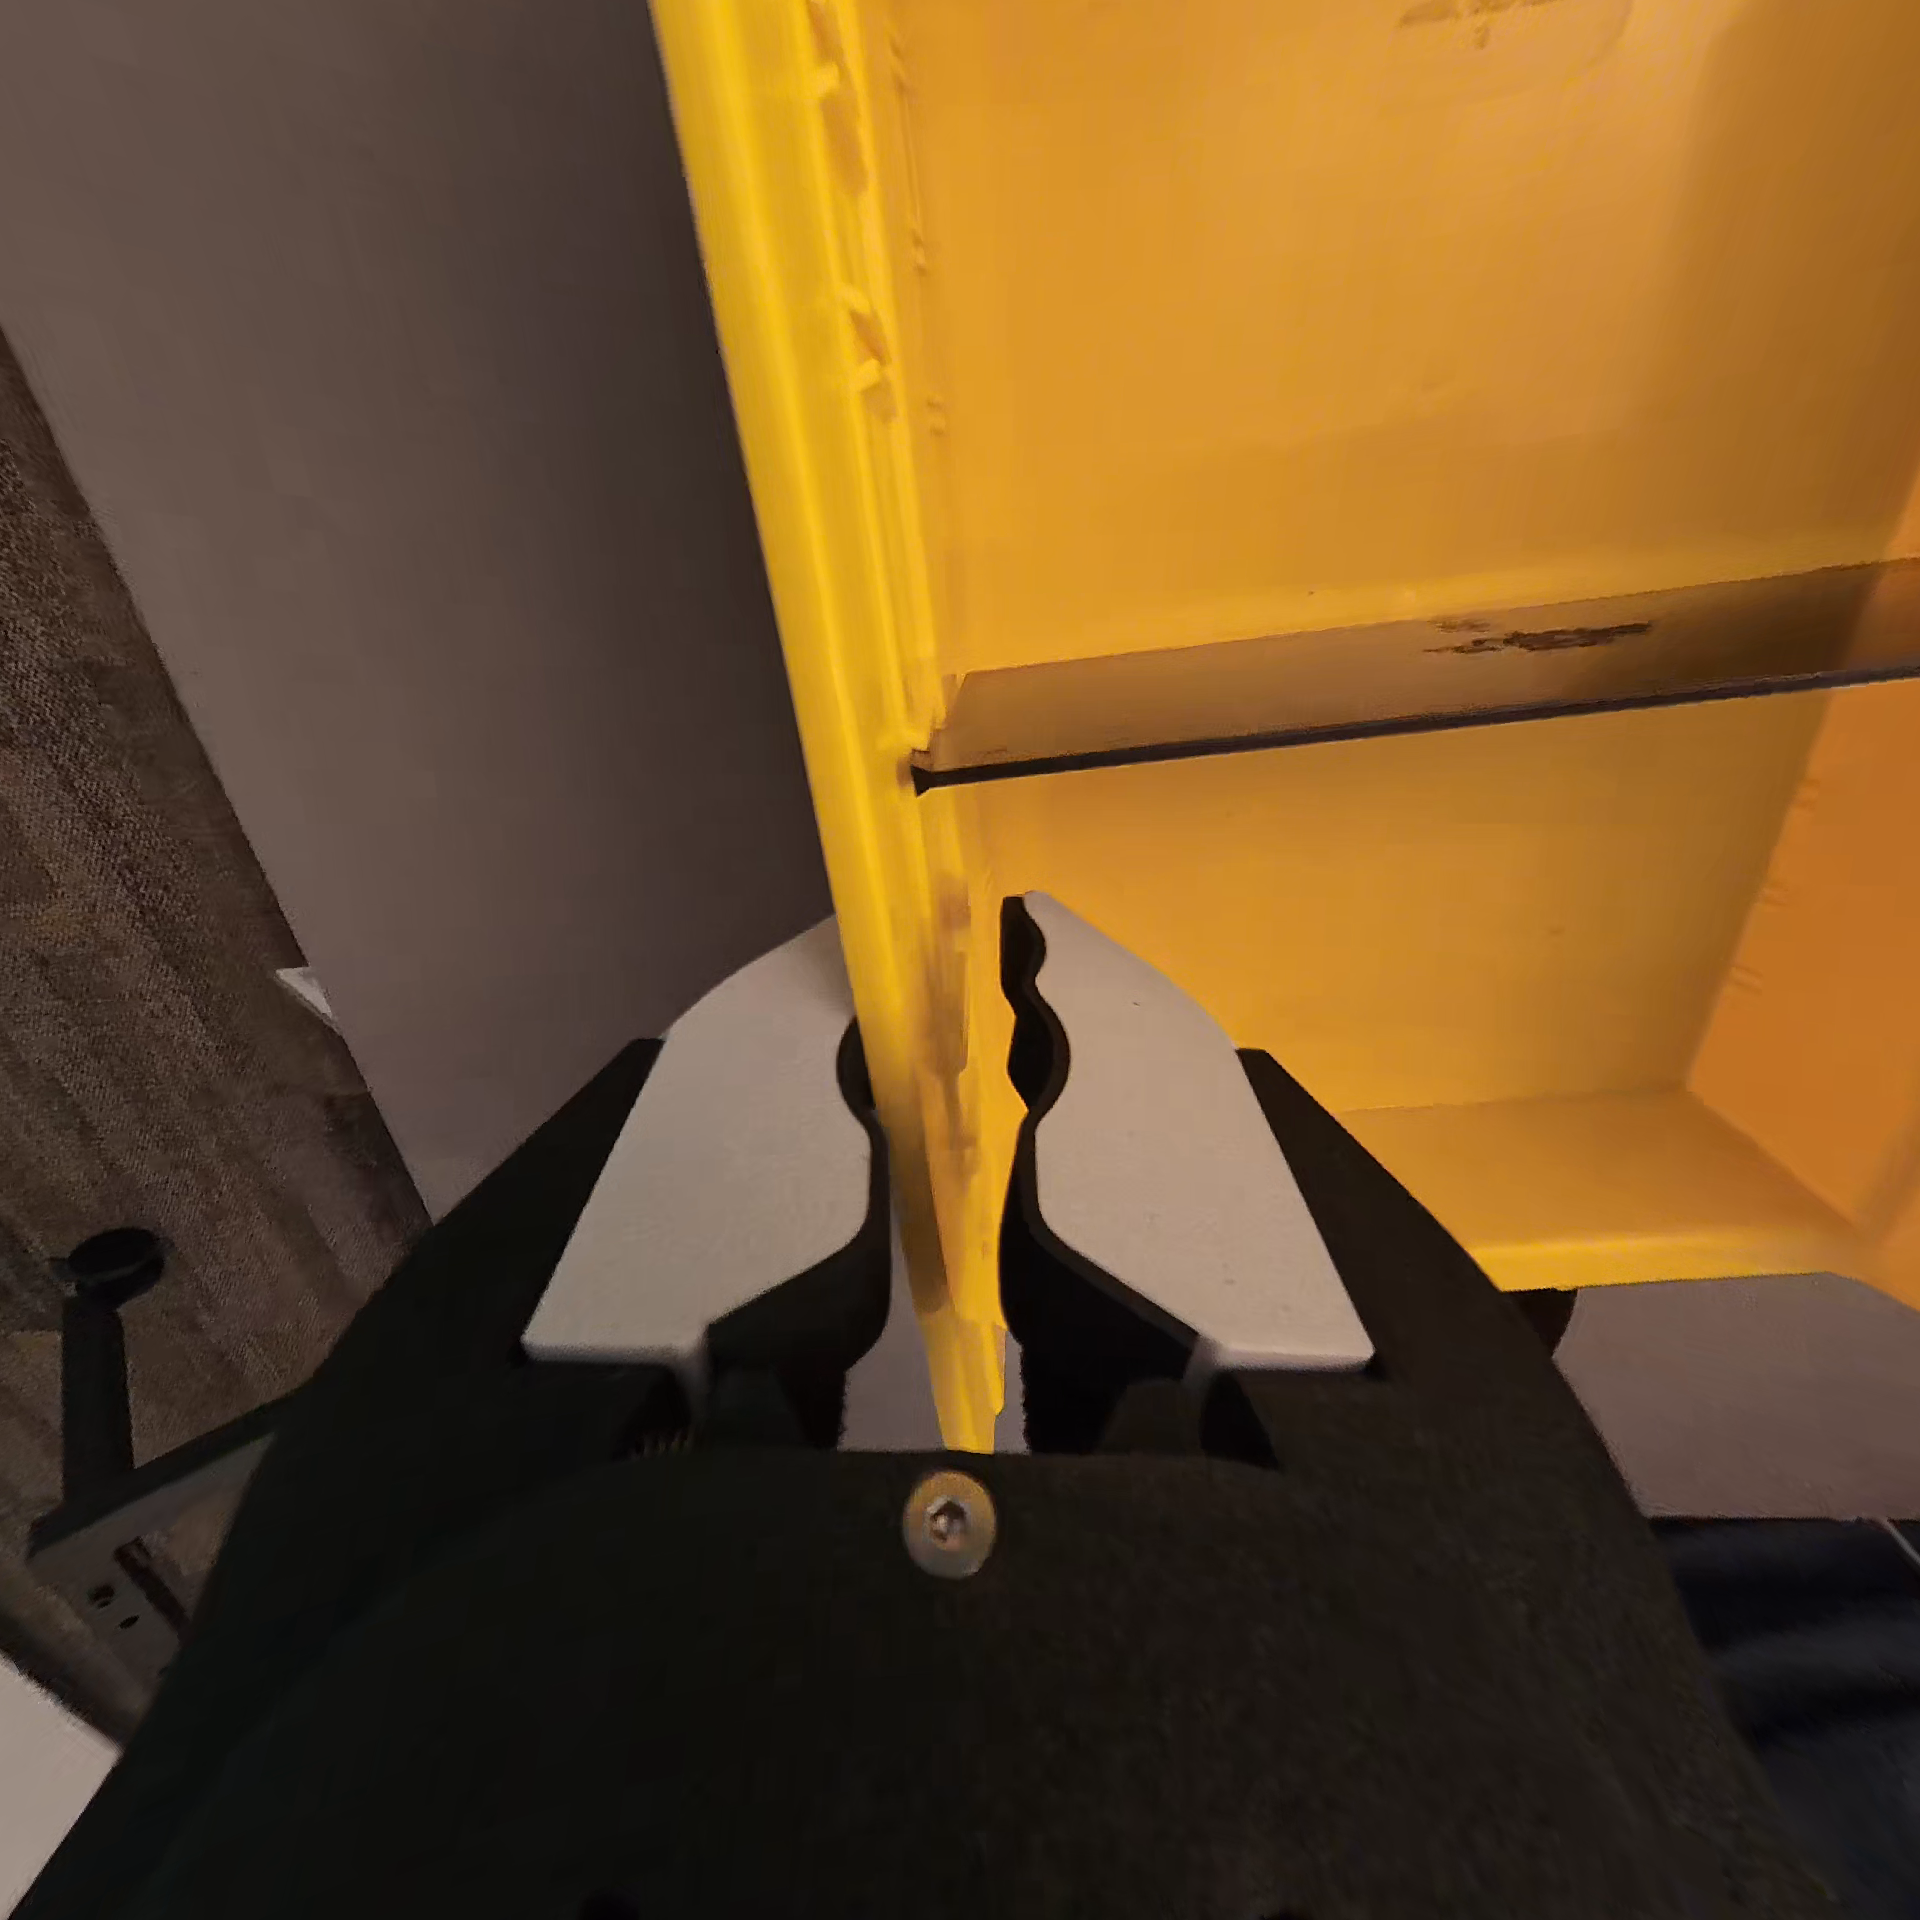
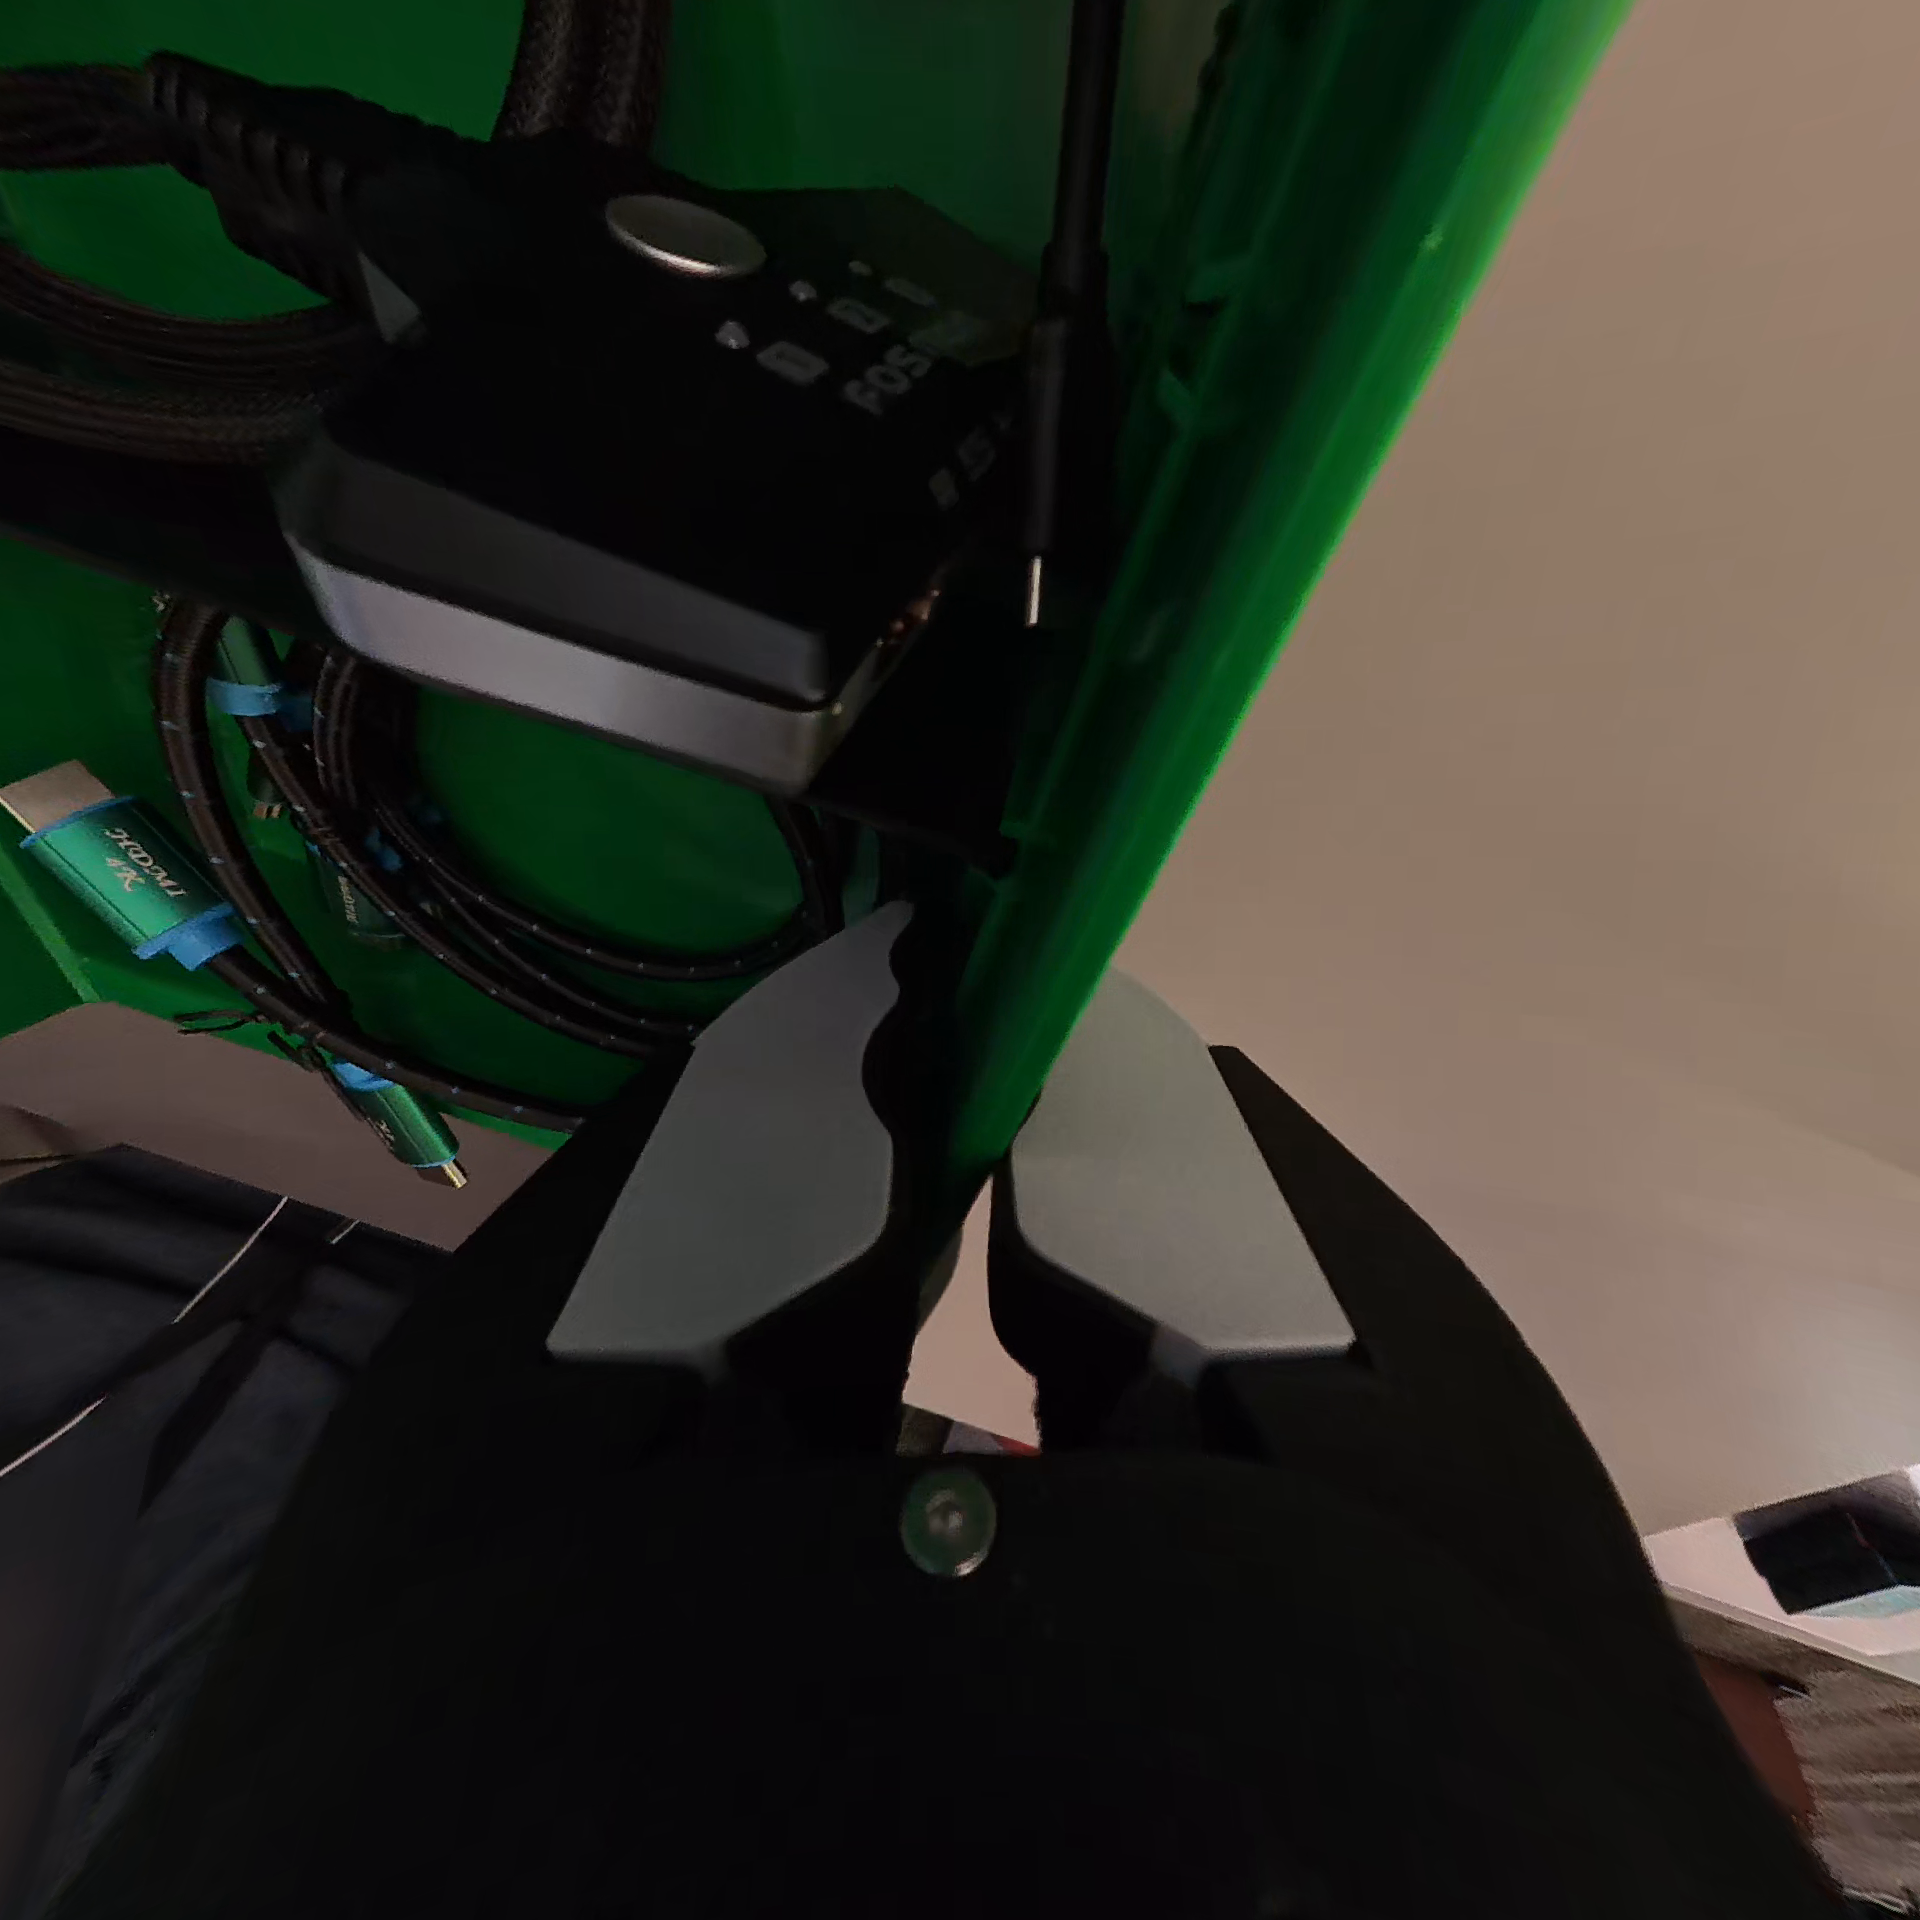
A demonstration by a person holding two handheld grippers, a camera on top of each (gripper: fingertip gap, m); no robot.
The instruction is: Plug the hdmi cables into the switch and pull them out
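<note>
My right gripper (image 2: 1008, 951) is shut on the right wall of a green bin (image 2: 1247, 520), one finger inside and one outside. In the bin lies the black HDMI switch (image 2: 644, 436) with a silver edge and a round button. Black braided cables (image 2: 239, 156) reach its far left end; whether they are plugged in is hidden. A thin black cable (image 2: 1070, 208) runs along its right side. A coiled HDMI cable (image 2: 520, 935) with teal plugs (image 2: 114, 862) lies in the near compartment. My left gripper (image 1: 925, 925) is shut on the left wall of a yellow bin (image 1: 1351, 364) that shows nothing inside.
The yellow bin has a dark divider (image 1: 1455, 675) across it. Both bins rest on a pale table (image 2: 1558, 831). Carpet (image 1: 104, 831) and a black clamp stand (image 1: 104, 1299) lie to the left. A dark box (image 2: 1829, 1558) sits at the far right. Some 70 cm of space lies between my two pairs of fingers.
</note>
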